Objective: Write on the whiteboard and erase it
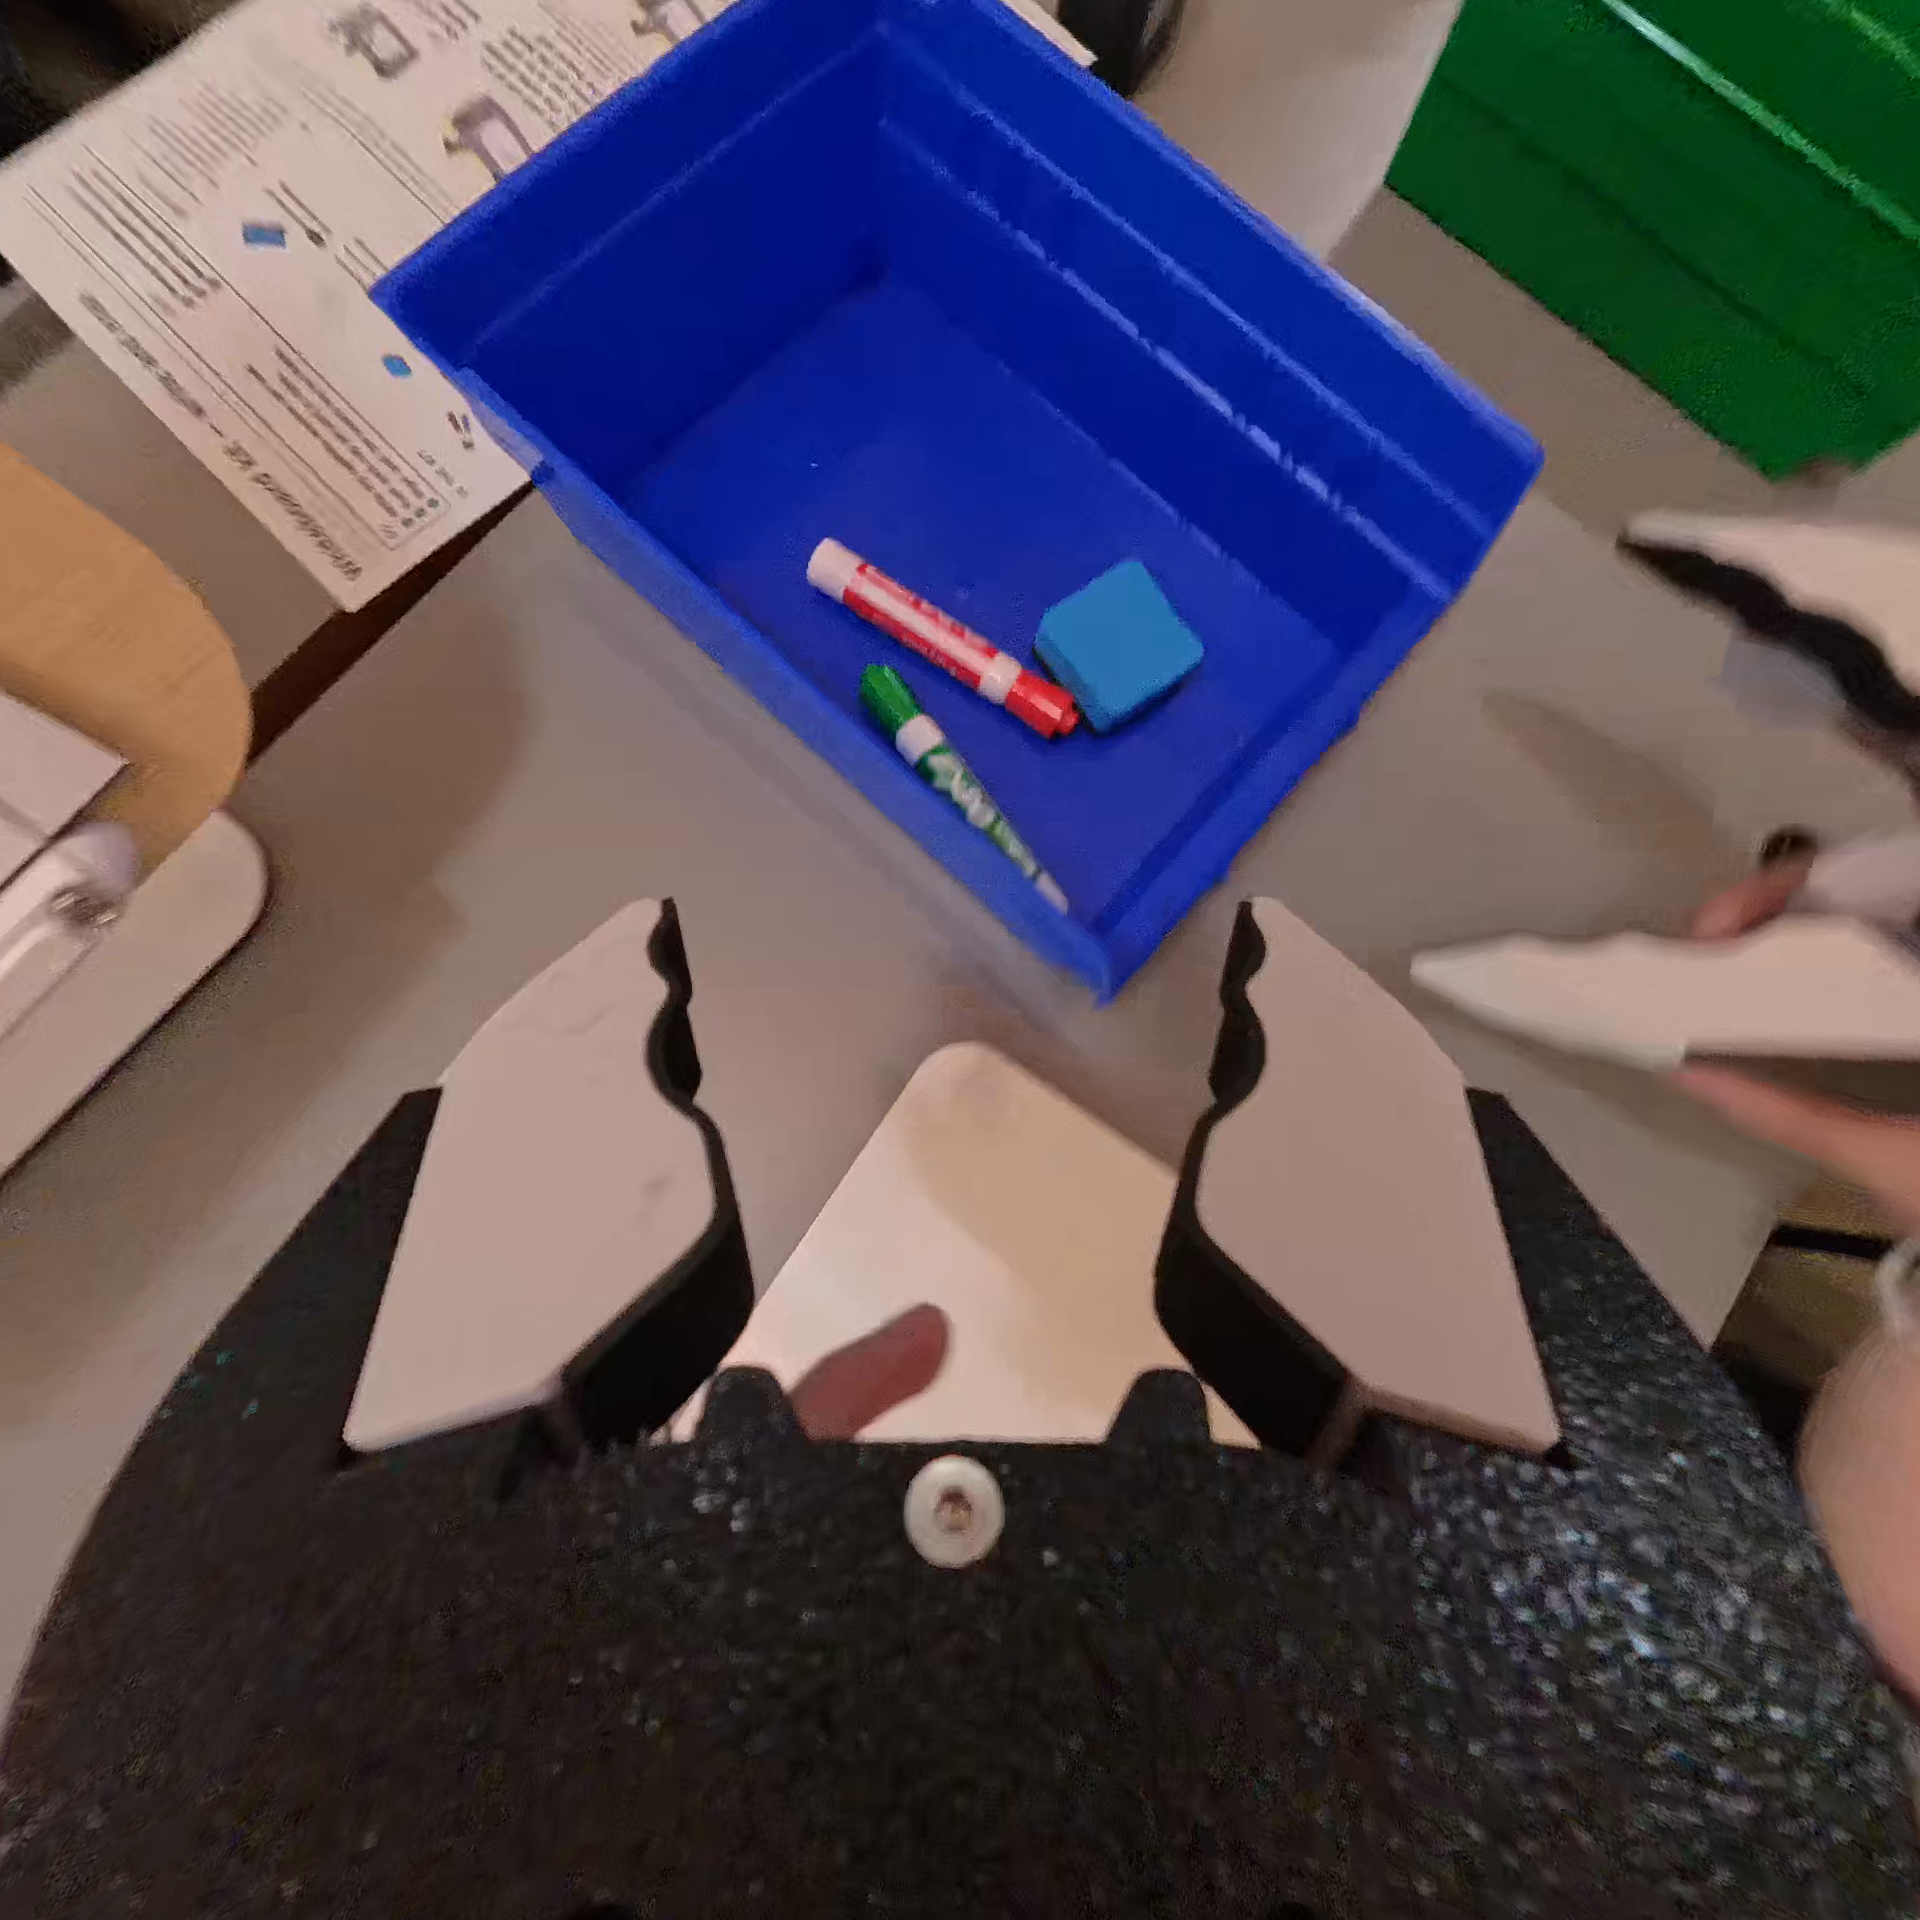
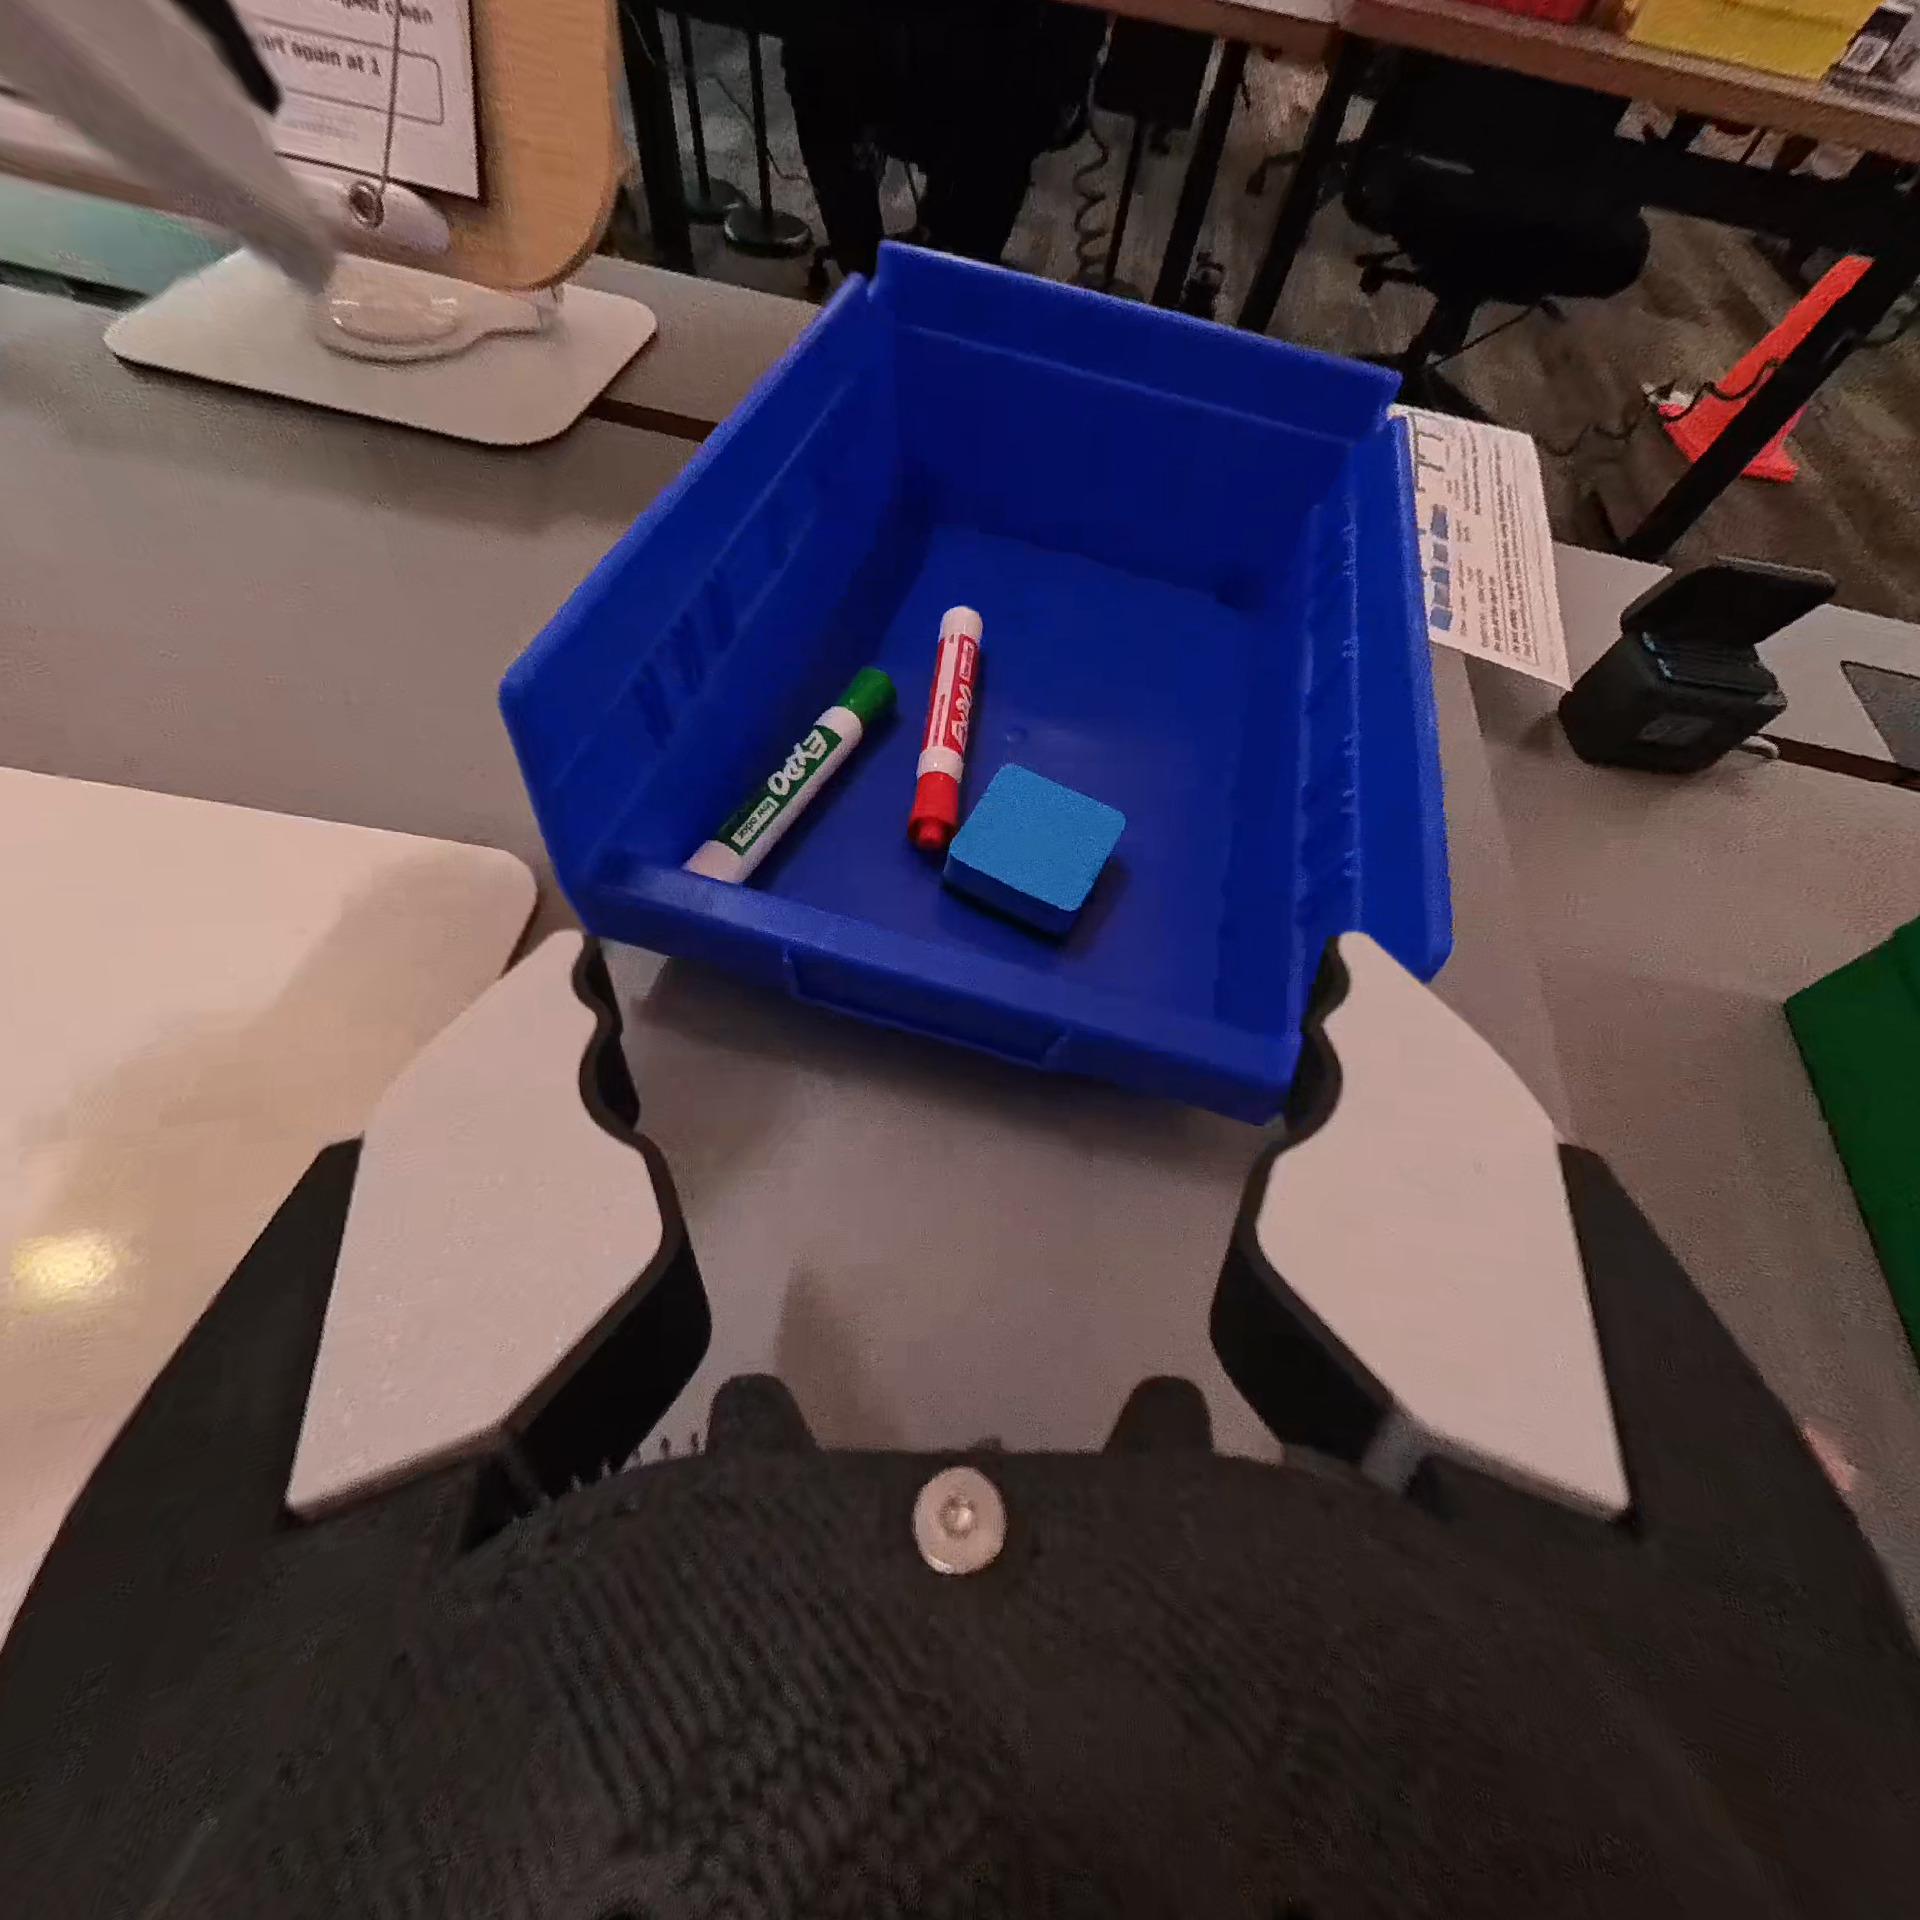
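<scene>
A blue bin (image 1: 1455, 488) (image 2: 665, 644) stands on the grey table. In it lie a red marker (image 1: 940, 637) (image 2: 945, 722), a green marker (image 1: 951, 779) (image 2: 795, 774) and a blue eraser block (image 1: 1120, 644) (image 2: 1034, 847). A small white whiteboard (image 1: 997, 1226) (image 2: 208, 987) lies flat on the table in front of the bin. My left gripper (image 1: 956, 925) is open and empty, above the whiteboard's corner. My right gripper (image 2: 961, 956) is open and empty, just short of the bin's front wall. The right gripper also shows at the right edge of the left wrist view (image 1: 1662, 769).
A printed sheet (image 1: 239, 270) (image 2: 1496, 540) lies behind the bin. A green bin (image 1: 1683, 208) (image 2: 1860, 1122) stands to the right. A white stand with a wooden board (image 2: 395, 343) is at the far left. A black device (image 2: 1694, 665) sits at the far right. To reach the blue eraser block (image 2: 1034, 847) in a straight line is about 15 cm for my right fingers, about 20 cm for my left. It is also in sight in the left wrist view (image 1: 1138, 648). From either gripper's tips it is about 15 cm to the green marker (image 2: 795, 774).
</scene>
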A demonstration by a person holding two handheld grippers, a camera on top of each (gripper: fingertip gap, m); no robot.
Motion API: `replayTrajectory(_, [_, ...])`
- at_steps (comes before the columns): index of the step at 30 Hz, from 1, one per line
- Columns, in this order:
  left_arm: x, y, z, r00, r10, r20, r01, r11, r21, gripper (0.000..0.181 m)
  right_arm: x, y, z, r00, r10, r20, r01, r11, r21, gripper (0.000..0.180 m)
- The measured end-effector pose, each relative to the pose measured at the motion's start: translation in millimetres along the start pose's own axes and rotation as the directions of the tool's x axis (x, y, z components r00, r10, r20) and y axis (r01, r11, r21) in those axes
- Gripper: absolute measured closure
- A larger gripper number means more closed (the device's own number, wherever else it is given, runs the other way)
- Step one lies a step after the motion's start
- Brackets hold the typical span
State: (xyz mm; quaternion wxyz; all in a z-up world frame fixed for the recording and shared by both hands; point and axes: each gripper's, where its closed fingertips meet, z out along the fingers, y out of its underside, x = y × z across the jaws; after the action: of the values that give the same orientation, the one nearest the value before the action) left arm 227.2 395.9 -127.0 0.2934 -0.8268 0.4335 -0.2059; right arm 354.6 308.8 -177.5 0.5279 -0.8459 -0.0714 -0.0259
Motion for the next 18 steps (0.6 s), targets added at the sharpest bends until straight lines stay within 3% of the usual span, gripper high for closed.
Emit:
replayTrajectory(2, [-0.3, -15.5, 25.4, 0.998, -0.066, -0.005, 0.066, 0.997, -0.040, 0.084, 3.7, 0.7, 0.2, 1.000, -0.008, -0.009, 0.008, 1.000, -0.001, 0.058])
replayTrajectory(4, [-16.0, -18.7, 51.9, 0.992, -0.103, 0.076, 0.111, 0.987, -0.112, 0.085, 2.7, 0.2, 0.0, 1.000, -0.005, 0.000, 0.005, 1.000, 0.008, 0.059])
replayTrajectory(6, [-36.5, -14.0, 75.0, 0.973, -0.151, 0.171, 0.182, 0.967, -0.181, 0.085, 1.4, 0.2, 0.2, 1.000, -0.014, 0.009, 0.014, 1.000, 0.008, 0.060])
replayTrajectory(10, [-48.2, 0.6, 112.6, 0.931, -0.293, 0.217, 0.345, 0.901, -0.262, 0.090, 3.9, 5.8, 4.2, 0.999, -0.032, 0.013, 0.033, 0.999, -0.017, 0.063])
replayTrajectory(18, [-47.4, 18.1, 150.8, 0.884, -0.365, 0.293, 0.456, 0.815, -0.358, 0.112, 3.1, 12.5, 11.0, 0.998, -0.012, 0.063, 0.014, 1.000, -0.016, 0.065])
